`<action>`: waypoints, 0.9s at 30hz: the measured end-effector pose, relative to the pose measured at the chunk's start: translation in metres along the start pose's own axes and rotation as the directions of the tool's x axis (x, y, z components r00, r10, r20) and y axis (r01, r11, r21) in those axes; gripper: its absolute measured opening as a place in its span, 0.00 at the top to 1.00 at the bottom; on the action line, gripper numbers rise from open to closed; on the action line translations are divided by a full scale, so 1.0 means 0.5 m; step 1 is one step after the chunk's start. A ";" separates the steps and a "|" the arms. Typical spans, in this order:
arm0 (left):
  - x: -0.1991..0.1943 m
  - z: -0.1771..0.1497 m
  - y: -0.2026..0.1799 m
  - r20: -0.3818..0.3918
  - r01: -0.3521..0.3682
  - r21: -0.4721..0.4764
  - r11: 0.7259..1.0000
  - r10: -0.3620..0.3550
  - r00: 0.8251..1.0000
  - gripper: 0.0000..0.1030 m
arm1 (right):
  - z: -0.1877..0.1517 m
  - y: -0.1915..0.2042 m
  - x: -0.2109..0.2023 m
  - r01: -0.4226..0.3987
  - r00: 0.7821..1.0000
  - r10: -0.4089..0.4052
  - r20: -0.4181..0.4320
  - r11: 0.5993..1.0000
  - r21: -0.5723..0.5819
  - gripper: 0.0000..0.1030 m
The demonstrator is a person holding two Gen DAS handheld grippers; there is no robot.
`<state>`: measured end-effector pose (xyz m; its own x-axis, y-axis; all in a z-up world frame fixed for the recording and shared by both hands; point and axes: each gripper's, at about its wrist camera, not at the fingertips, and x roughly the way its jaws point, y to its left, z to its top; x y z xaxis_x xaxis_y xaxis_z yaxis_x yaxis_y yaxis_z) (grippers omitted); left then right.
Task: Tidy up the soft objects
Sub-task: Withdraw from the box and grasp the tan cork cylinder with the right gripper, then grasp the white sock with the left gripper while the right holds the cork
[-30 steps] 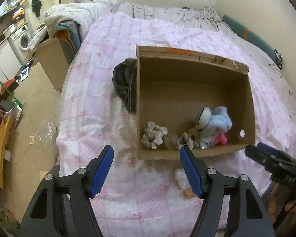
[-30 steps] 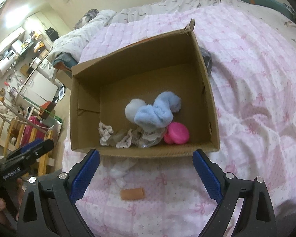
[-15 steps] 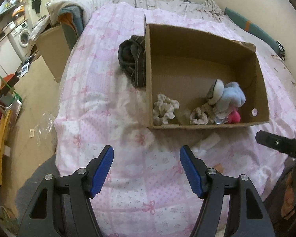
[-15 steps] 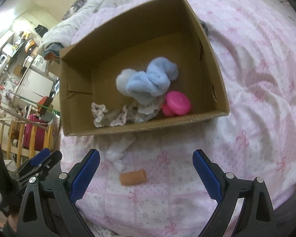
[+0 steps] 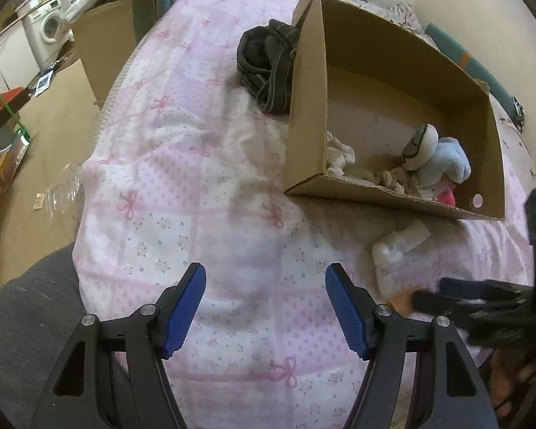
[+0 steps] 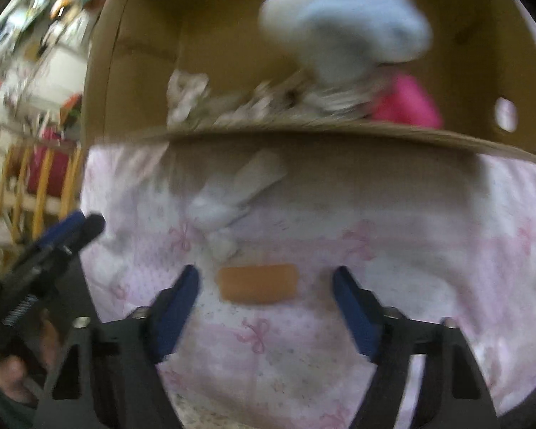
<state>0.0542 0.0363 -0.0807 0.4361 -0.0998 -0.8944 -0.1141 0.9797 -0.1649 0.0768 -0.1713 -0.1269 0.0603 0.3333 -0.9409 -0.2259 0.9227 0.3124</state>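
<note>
Lying crosswise on the bed (image 6: pixel 446 250), the orange roll (image 6: pixel 258 282) sits just ahead between your right hand-held gripper's (image 6: pixel 266 286) spread jaws; your left hand-held gripper (image 5: pixel 266 298), also released, hangs farther off.

A bed under a pink quilt (image 5: pixel 168 186) printed with bows carries everything. A cardboard box (image 5: pixel 305 114) sits on its far right part, with a dark bundle of clothing (image 5: pixel 264 60) touching the box's left wall. Near the box's front wall lie a white sock (image 6: pixel 228 196) and, nearer still, a small orange cylinder (image 6: pixel 258 282).
</note>
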 end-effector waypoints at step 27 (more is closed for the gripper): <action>0.058 0.031 -0.168 -0.124 0.110 0.155 0.982 -0.091 0.988 0.35 | -0.040 -0.075 -0.139 -0.119 0.969 0.065 0.240 0.970 0.214 0.92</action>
<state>0.0904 -0.0463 -0.0863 0.3306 -0.2095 -0.9202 0.0744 0.9778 -0.1959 0.0615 -0.2330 -0.0759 0.2770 0.4298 -0.8594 -0.0177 0.8965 0.4426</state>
